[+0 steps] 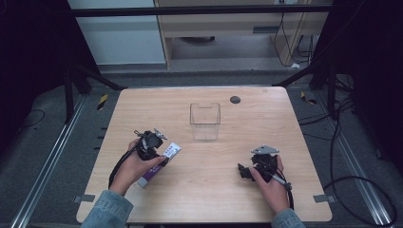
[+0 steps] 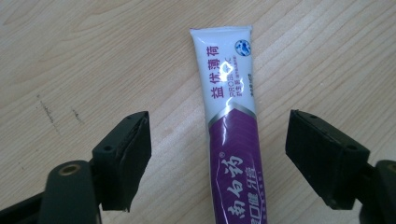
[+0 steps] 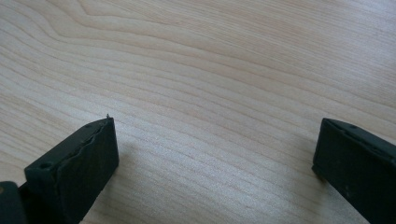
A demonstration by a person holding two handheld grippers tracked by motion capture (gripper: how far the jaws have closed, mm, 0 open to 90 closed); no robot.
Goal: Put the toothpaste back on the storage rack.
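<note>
Purple-and-white plastic toothpaste tube (image 2: 231,135) lies flat on the pale wooden table (image 1: 214,190), between the spread jaws of the left gripper (image 2: 217,158), touching neither pad. Judged step: approach to a grasp, not yet closed. The next move appears to call for lowering the jaws astride the tube and pressing them in across its width. In the left gripper view the crimped white end points to 12 o'clock. The right gripper (image 3: 215,163) stands with jaws wide apart over bare wood, holding nothing. In the high view the tube sits at 8 o'clock of the table; a clear plastic open-topped box (image 1: 205,121) stands empty near 12 o'clock, a likely destination.
</note>
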